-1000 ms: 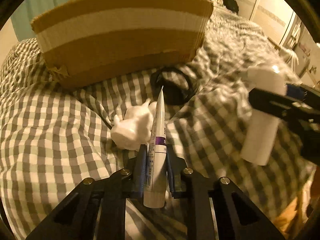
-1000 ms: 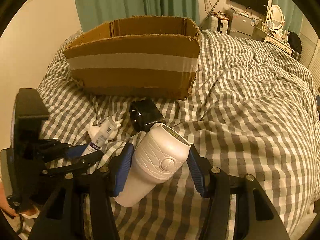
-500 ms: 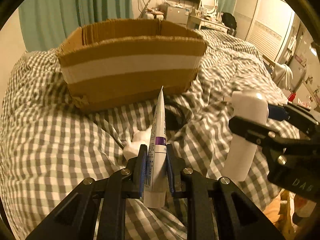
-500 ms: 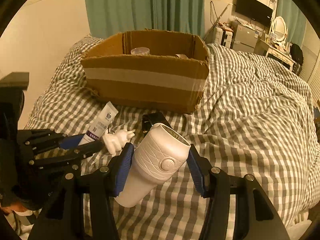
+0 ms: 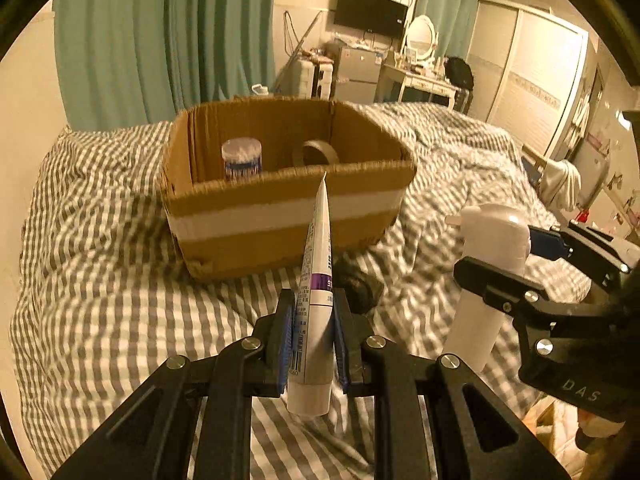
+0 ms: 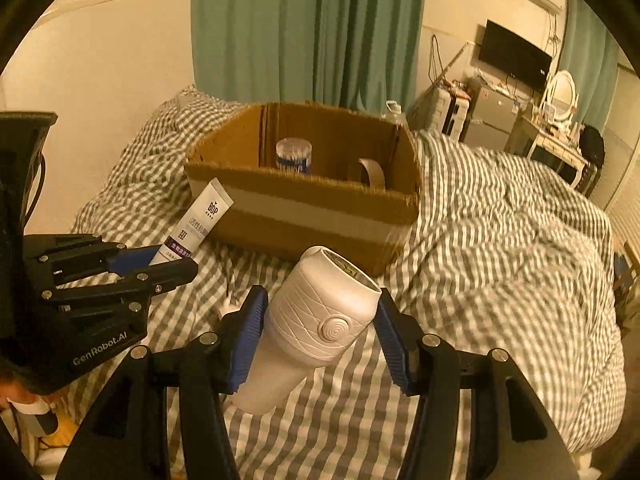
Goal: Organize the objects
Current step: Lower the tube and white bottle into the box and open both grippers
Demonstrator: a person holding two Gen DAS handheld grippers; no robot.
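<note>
Above a checked bedspread (image 5: 100, 280), the left gripper (image 5: 311, 332) clamps a white tube (image 5: 314, 304) while the right gripper (image 6: 320, 344) grips a white bottle (image 6: 316, 328), both held just short of an open cardboard box (image 5: 288, 216) containing a jar (image 5: 241, 158) and tape roll (image 5: 316, 153).

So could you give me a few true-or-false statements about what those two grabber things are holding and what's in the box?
1. The left gripper is clamped on a white tube. True.
2. The right gripper is open with nothing in it. False: it is shut on a white bottle.
3. The cardboard box holds a small round container and a roll of tape. True.
4. The box sits on a wooden table. False: it rests on a checkered bedspread.
5. The tube is already inside the box. False: it is held in front of the box, outside it.
</note>
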